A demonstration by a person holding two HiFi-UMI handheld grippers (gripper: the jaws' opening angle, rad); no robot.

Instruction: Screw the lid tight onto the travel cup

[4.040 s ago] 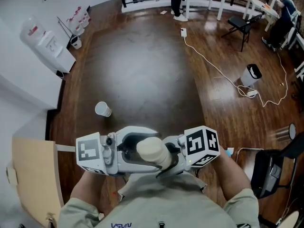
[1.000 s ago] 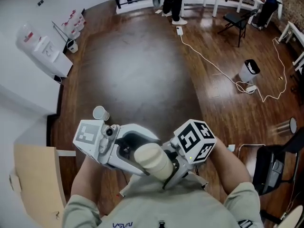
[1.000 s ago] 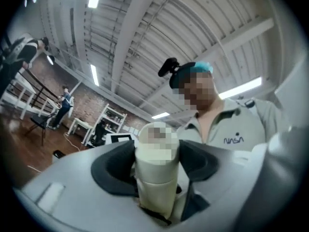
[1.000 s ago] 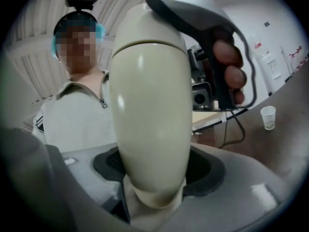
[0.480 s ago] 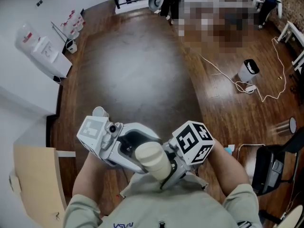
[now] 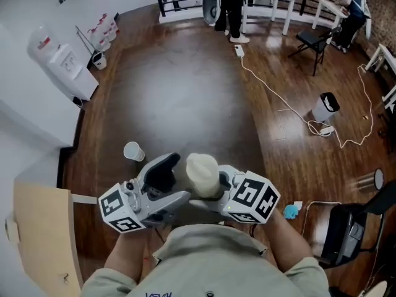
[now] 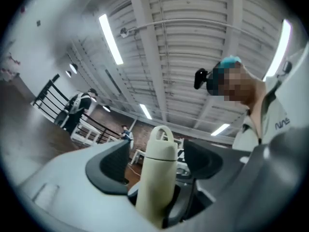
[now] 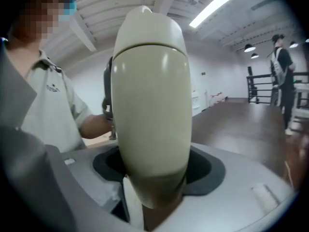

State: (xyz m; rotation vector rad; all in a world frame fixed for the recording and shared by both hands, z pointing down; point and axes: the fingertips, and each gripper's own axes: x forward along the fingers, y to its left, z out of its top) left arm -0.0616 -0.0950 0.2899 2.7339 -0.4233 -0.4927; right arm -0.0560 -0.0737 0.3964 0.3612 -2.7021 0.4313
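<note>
Cream travel cup [image 6: 202, 173], one, with its single lid [image 7: 161, 146] on, sits clamped in the right gripper [image 8: 153, 175]. The left gripper [image 7: 161, 159], jaws just widened, straddles the lid untouching. The cup's lower end hides behind both grippers.

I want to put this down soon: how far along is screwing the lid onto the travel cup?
Done: the lid sits on the travel cup. In hand: the right gripper grips the cup; the left gripper has just been opening its fingers, clear of the lid between them. Left: tightness doesn't show; maybe another twist.
</note>
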